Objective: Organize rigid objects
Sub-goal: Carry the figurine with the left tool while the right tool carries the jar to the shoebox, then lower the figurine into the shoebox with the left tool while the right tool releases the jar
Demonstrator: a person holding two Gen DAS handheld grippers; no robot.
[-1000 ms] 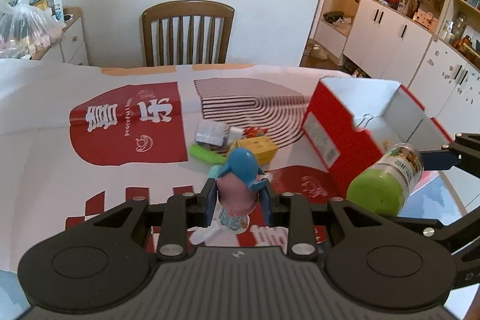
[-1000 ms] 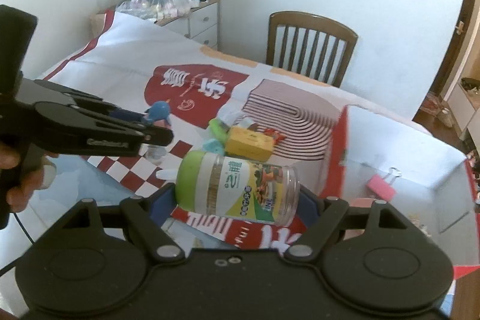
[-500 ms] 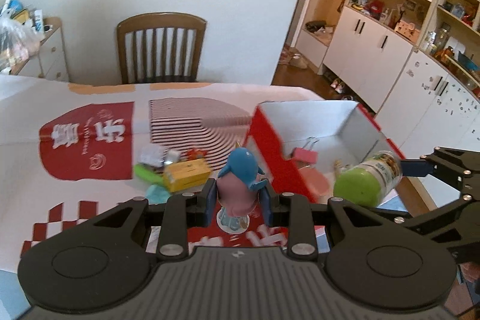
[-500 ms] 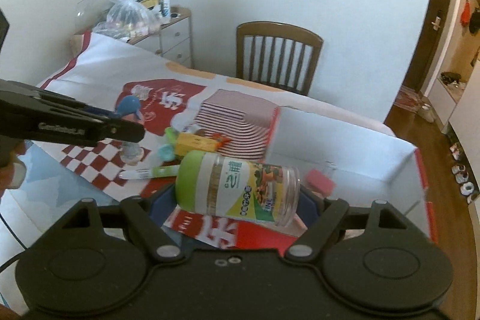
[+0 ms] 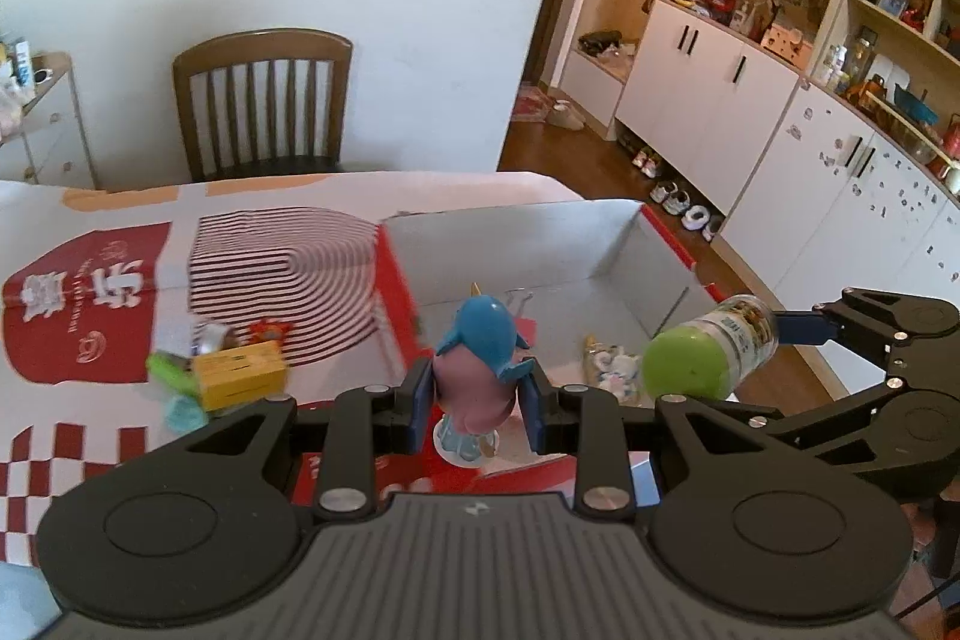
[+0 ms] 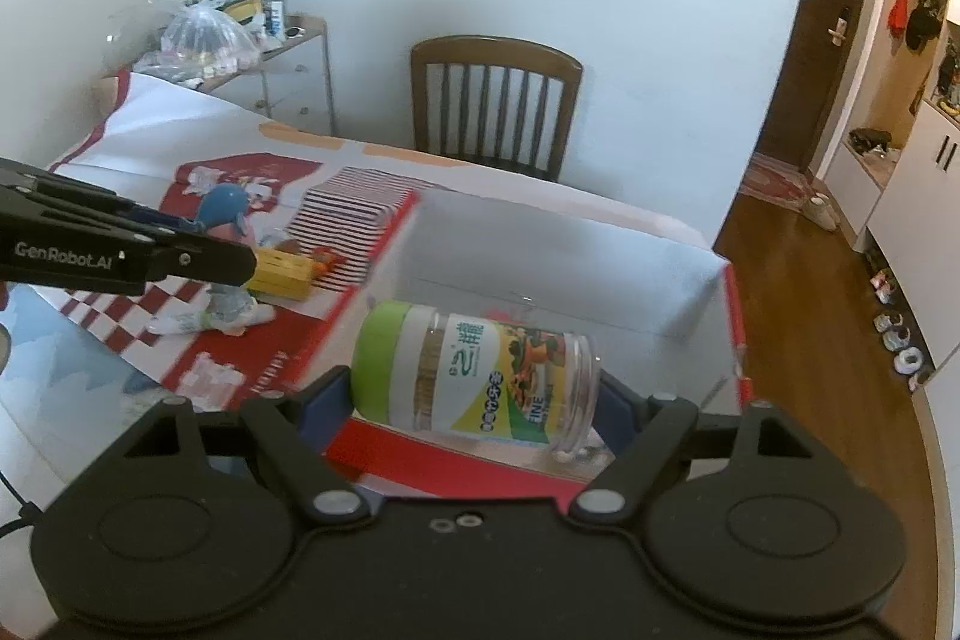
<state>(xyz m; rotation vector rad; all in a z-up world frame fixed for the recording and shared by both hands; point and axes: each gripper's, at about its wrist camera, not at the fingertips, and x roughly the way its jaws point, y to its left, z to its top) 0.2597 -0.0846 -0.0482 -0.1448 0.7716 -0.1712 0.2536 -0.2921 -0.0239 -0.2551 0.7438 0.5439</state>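
Jar [image 6: 480, 370], clear plastic with a green lid, looks light, stiff and slick; my right gripper [image 6: 474, 388] is clamped end to end on it, low centre of frame, above the red box [image 6: 735, 316]. Dolphin figurine [image 5: 480, 364], hard and top-heavy, is pinched at its belly in my left gripper [image 5: 477, 400], centre frame.

Box [image 5: 600, 244] right of small items [image 5: 240, 370]; chair [image 5: 264, 100] behind table [image 5: 90, 196]

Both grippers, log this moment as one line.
left hand-held gripper: shut on figurine | right hand-held gripper: shut on jar | both over box
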